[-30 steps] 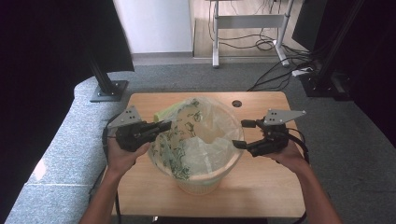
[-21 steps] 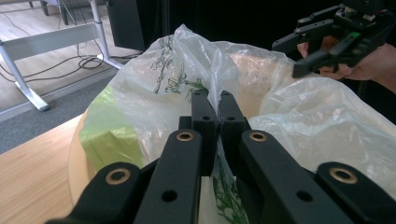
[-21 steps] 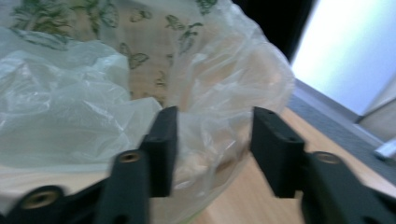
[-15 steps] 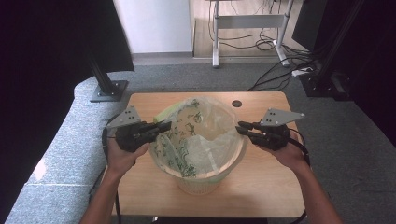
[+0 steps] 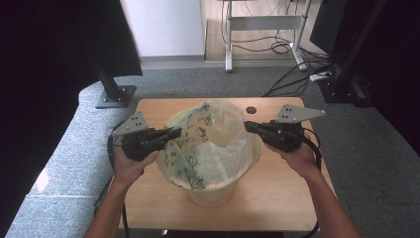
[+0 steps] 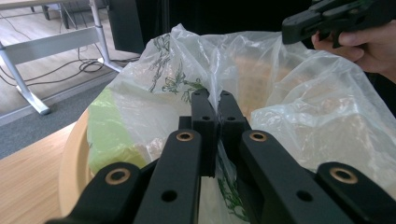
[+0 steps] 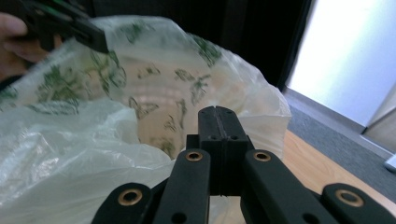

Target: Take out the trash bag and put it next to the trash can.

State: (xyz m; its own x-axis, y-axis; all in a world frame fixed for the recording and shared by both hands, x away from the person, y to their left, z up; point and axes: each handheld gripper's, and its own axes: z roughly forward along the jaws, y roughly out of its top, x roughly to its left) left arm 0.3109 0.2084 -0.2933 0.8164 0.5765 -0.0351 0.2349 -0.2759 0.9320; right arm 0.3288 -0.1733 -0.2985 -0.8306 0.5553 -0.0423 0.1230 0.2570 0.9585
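Over round bin (image 5: 212, 194): thin crinkled printed bag (image 5: 213, 144).

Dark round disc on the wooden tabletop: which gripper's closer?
Right. Right gripper, jaws just closed, pinched film unclear, sits just on the person's side of the disc; left gripper is across the clear leaf-printed plastic bag, clamped on its rim.

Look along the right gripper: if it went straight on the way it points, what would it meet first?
Probably the plastic bag, whose printed far wall lies straight beyond the right gripper; depth is hard to judge.
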